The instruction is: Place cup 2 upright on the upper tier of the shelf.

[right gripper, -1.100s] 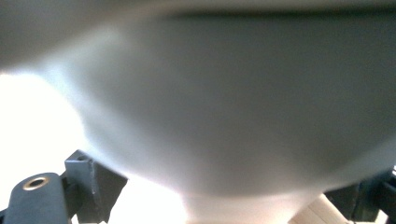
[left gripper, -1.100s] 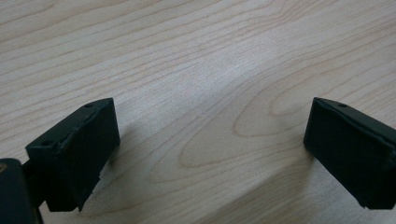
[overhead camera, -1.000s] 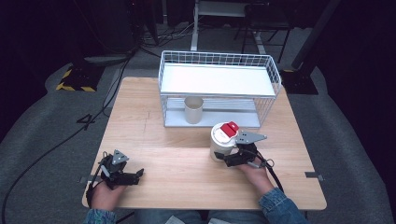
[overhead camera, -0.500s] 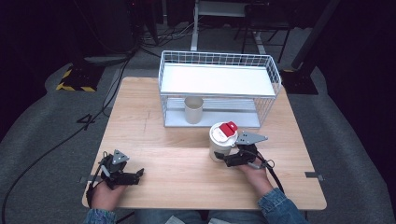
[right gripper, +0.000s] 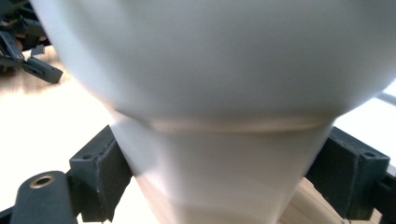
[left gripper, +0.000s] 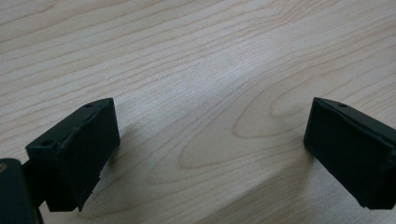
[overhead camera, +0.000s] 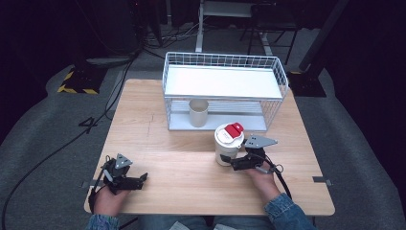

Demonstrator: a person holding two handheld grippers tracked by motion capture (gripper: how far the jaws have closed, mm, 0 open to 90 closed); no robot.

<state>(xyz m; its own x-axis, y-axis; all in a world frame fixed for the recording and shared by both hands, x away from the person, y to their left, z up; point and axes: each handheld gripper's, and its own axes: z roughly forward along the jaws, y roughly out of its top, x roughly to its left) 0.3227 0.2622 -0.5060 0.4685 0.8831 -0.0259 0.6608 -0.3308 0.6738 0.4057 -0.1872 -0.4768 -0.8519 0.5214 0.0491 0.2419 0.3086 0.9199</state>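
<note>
Held thing: a white cup (overhead camera: 226, 151) with a round lid and a glossy red flap on top, standing upright right of centre in the high view, on the table just in front of the wire rack; in the right gripper view (right gripper: 219, 140) its smooth, matte wall narrows towards the base.
Right gripper (overhead camera: 229, 162): black, blocky, with a grey three-cornered plate; its jaws have just been closing and now pinch the cup's lower body from both sides, pads against the wall.
Left gripper (overhead camera: 141, 179): lower left of the high view, resting low on the table; in the left gripper view (left gripper: 210, 140) its two square black jaws stand spread wide with bare wood between them.
Table (overhead camera: 158, 139): pale wood, flat, with long wavy grain and oval knots.
Wire rack (overhead camera: 277, 81): white grid basket with a flat white shelf, upper centre.
Second cup (overhead camera: 198, 112): plain cream cylinder, open-topped, upright under the shelf.
Floor (overhead camera: 43, 124): grey carpet, coarse.
</note>
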